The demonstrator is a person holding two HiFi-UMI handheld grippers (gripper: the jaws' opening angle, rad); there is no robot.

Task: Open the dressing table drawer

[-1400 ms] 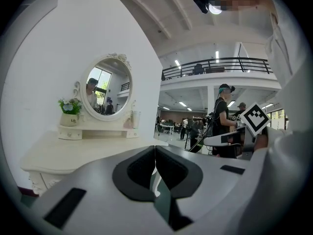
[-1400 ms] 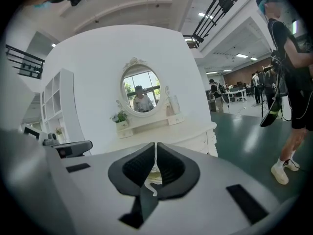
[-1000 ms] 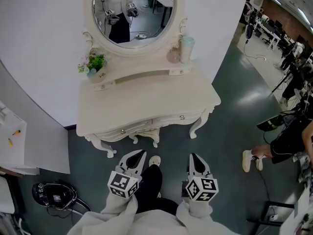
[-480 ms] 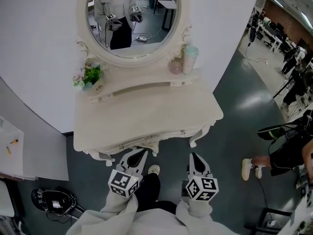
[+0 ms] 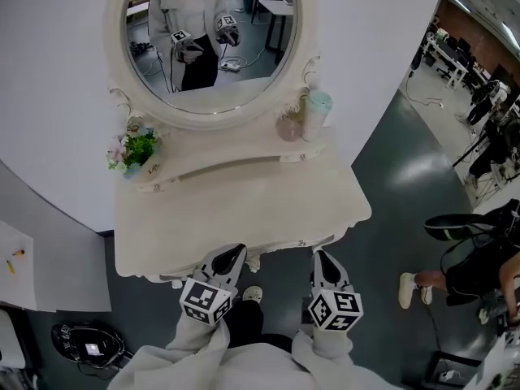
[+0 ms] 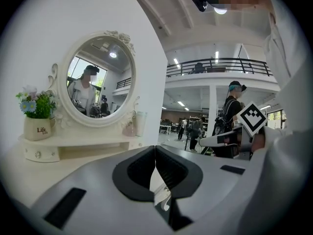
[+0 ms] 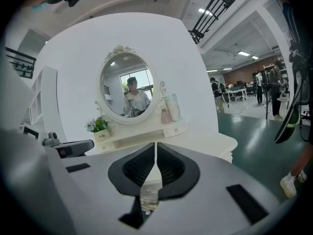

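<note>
The cream dressing table (image 5: pixel 244 210) stands straight ahead against the white wall, with an oval mirror (image 5: pixel 210 39) above it. Its drawer fronts are mostly hidden under the top's overhang; one small knob (image 5: pixel 301 243) shows at the front edge. My left gripper (image 5: pixel 230 258) is at the table's front edge, left of centre, shut with nothing in it. My right gripper (image 5: pixel 323 262) hangs just below and right of that knob, also shut and empty. In the left gripper view the jaws of the left gripper (image 6: pixel 155 151) meet; in the right gripper view the right gripper (image 7: pixel 155 148) points at the table.
On the table's raised shelf stand a potted plant (image 5: pixel 134 149), a pink bottle (image 5: pixel 288 124) and a pale cup (image 5: pixel 318 108). A white cabinet (image 5: pixel 32 275) and a black device (image 5: pixel 85 344) sit at the left. A person (image 5: pixel 471 258) stands on the floor at the right.
Both grippers have come closer to the table; their tips now reach its front edge. The drawer fronts, plainly visible before, have slipped under the top's overhang. Both stay shut.
</note>
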